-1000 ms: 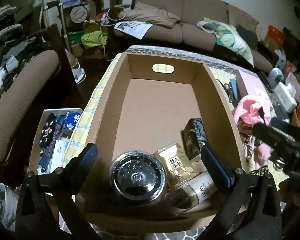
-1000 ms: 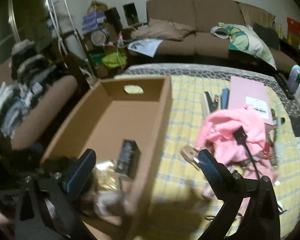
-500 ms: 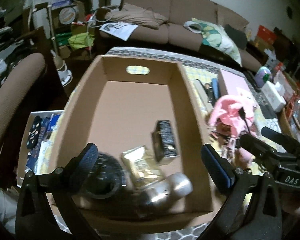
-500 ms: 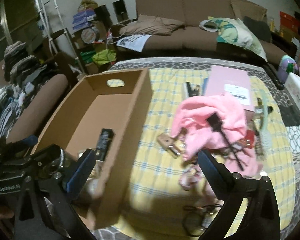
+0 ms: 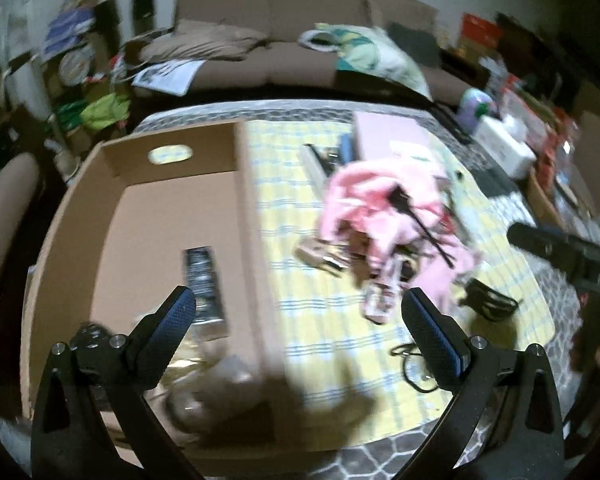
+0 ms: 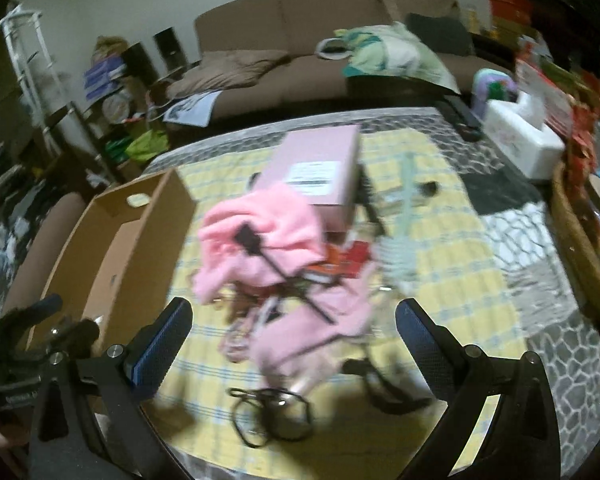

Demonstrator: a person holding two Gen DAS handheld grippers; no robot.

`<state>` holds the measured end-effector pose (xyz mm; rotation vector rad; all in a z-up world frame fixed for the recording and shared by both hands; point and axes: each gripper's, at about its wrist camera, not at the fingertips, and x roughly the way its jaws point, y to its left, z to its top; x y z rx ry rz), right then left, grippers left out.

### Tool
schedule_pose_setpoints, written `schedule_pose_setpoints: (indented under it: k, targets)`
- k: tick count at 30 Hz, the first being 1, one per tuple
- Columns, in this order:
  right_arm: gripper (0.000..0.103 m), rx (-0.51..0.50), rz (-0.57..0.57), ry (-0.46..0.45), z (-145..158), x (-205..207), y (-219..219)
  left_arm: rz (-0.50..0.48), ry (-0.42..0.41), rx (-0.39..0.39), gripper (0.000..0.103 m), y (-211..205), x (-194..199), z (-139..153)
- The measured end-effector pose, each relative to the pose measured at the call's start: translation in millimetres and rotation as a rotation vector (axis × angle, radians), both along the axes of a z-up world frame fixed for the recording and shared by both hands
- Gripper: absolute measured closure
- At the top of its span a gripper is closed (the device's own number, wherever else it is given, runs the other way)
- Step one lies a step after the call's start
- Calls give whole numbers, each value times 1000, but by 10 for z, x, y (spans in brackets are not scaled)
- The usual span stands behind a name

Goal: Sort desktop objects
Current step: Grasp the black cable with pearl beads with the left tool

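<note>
An open cardboard box [image 5: 244,184] stands on the left of the yellow checked table [image 5: 284,208]; it also shows in the right wrist view [image 6: 148,232]. Inside lie a small black box [image 5: 202,280] and blurred items near the front. My left gripper [image 5: 298,316] is open and empty above the box's right wall. My right gripper [image 6: 294,326] is open and empty above a pink cloth [image 6: 268,232] with a black brush [image 6: 276,264] on it. A black cable [image 6: 272,412] lies below it. The pink cloth [image 5: 384,196] shows in the left wrist view too.
A pink flat box [image 6: 320,168] lies behind the cloth, with red items [image 6: 344,260] beside it. A white tissue box [image 6: 524,140] and a basket [image 6: 580,232] stand at the right edge. A brown sofa [image 6: 300,36] is behind the table.
Both grippers have swung right, away from above the box toward the pink cloth pile. The round metal lid and bottle in the box have left the middle of the left view.
</note>
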<state>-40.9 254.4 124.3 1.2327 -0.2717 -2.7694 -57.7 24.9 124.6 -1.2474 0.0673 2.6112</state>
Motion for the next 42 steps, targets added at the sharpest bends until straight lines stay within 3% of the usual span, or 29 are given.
schedule_pose_setpoints:
  k: [5,12,18,21,23,25,26,29,31,32,35,42]
  targets:
    - [0,25,-27,-11,-31,48,349,-113,16,-71,0,514,187,-124]
    - [0,88,9,-42,-180,126,625,-283,-29,-174,0,1122,478,-519]
    - [1,24,56,-70,-258,205,711,-292,-74,-210,0,1234,439,-778]
    - [13,-20,100,-77,-258,233,661,-296,-85,-187,2,1217,393,-849]
    - [25,-57,123,-96,-286,227,626,-295,-120,-154,13,1191,348,-913]
    - [32,-85,142,-118,-330,220,578,-290,-153,-130,37,1172,304,-963]
    - [39,-98,147,-126,-342,223,556,-289,-167,-120,41,1164,286,-992]
    - [45,-181,181,-147,-380,249,498,-286,-200,-96,50,1136,256,-1066]
    - [47,-220,199,-157,-396,262,453,-284,-217,-92,66,1119,244,-1097]
    - [48,-239,212,-173,-427,262,408,-282,-214,-92,68,1107,250,-1096]
    - [54,-224,235,-222,-564,239,260,-276,-220,-66,90,1060,242,-1074]
    - [65,-119,280,-297,-891,165,-125,-243,-269,26,93,906,158,-1049]
